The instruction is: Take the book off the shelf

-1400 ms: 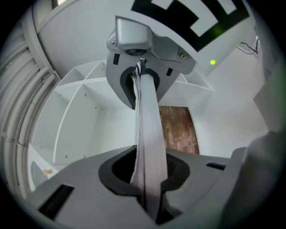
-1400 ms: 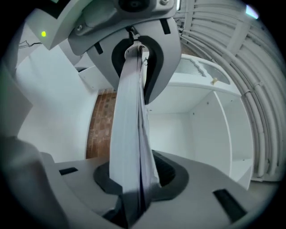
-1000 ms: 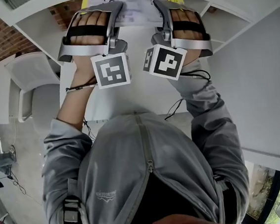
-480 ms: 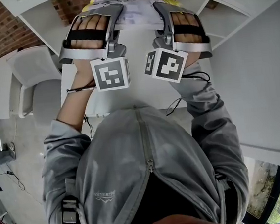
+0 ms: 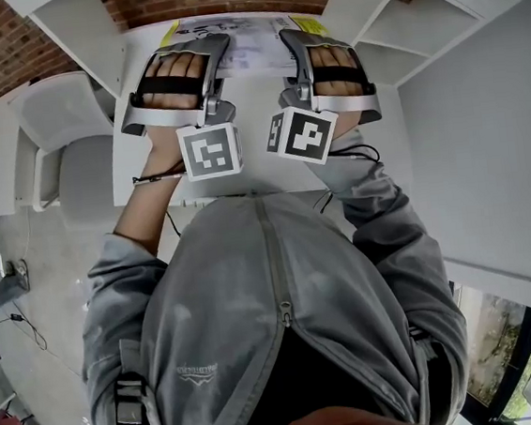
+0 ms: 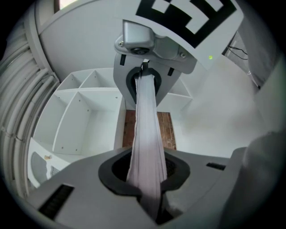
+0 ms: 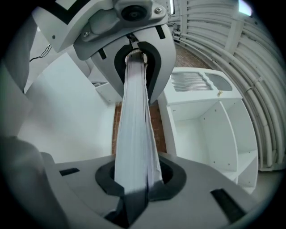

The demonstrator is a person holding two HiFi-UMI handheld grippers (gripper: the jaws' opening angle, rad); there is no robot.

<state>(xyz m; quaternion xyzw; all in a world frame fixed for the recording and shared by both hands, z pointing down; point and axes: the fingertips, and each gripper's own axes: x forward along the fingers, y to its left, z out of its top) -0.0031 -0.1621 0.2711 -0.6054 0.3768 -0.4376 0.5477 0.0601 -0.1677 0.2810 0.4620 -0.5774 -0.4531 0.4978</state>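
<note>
White-paged book point(image 5: 240, 40) lay level ahead of me; my left gripper point(image 6: 145, 188) and right gripper point(image 7: 134, 188) each pinched its edge, hands side by side, knuckles up.

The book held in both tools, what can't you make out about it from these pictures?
- Cover print, head view: the left tool and right tool cover both ends of the book, and the strip between them is too small to read.
- Covers, left and right gripper views: the book is seen edge-on, so only page edges show.
</note>
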